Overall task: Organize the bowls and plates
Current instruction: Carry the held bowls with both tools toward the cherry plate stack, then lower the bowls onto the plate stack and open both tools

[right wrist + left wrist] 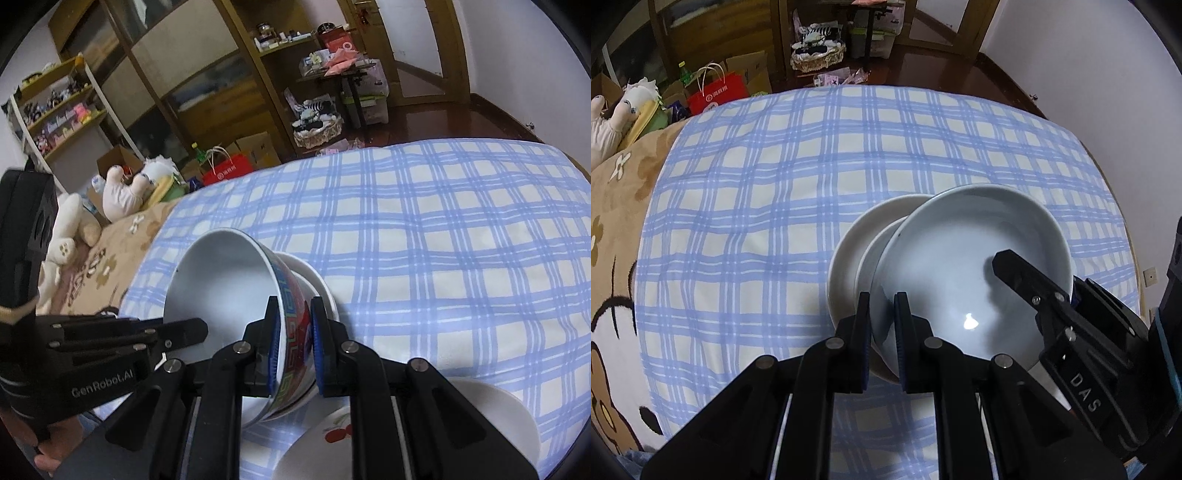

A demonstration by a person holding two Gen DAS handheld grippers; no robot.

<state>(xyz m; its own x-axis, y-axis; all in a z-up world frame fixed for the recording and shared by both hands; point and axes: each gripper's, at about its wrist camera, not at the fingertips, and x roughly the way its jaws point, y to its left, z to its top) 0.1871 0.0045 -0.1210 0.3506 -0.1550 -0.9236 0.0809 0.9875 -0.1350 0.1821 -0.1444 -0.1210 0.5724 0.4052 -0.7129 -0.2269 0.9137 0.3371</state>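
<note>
A white bowl (967, 258) with a red, green and blue patterned outside (295, 332) sits tilted over a second white bowl (849, 254) on the blue checked cloth (775, 184). My left gripper (882, 325) is shut on the near rim of the patterned bowl. My right gripper (293, 343) is shut on the same bowl's rim from the other side; it also shows in the left wrist view (1027, 280). The lower white bowl (314, 280) peeks out behind the patterned one. A plate with a cherry print (332, 435) lies near the bottom of the right wrist view.
A plain white dish (498, 413) lies beside the cherry plate. A brown bear-print blanket (617, 221) covers the left side. Plush toys (122, 192), boxes, a red bag (716, 94) and shelves stand beyond the bed.
</note>
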